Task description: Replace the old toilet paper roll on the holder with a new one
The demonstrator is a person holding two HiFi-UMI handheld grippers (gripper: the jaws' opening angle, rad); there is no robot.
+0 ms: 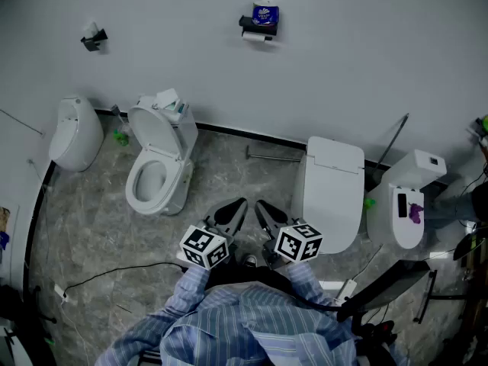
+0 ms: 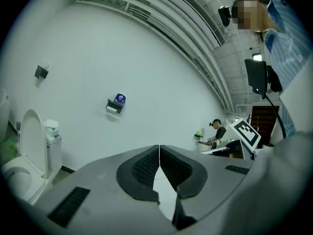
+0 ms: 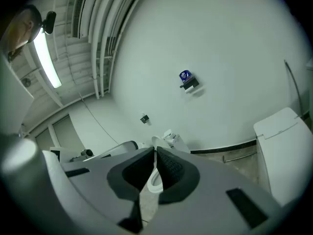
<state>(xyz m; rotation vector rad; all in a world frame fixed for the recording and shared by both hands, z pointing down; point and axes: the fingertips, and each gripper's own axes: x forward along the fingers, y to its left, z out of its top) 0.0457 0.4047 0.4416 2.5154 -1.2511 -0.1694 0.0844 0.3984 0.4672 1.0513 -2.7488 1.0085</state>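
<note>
A black paper holder [image 1: 258,29] hangs high on the white wall, with a white roll [image 1: 257,37] under it and a blue-wrapped roll [image 1: 265,14] on top. The same holder [image 2: 113,106] shows far off in the left gripper view, and as a small holder [image 3: 189,84] in the right gripper view. My left gripper [image 1: 238,207] and right gripper [image 1: 261,207] are held close to my body, side by side, well short of the wall. Both are shut with nothing between the jaws.
An open white toilet [image 1: 156,170] stands at the left with a wall urinal [image 1: 75,133] beyond it. A closed toilet [image 1: 332,189] and another fixture [image 1: 408,200] stand at the right. A second black holder [image 1: 93,38] is on the wall. A cable [image 1: 114,273] lies on the floor.
</note>
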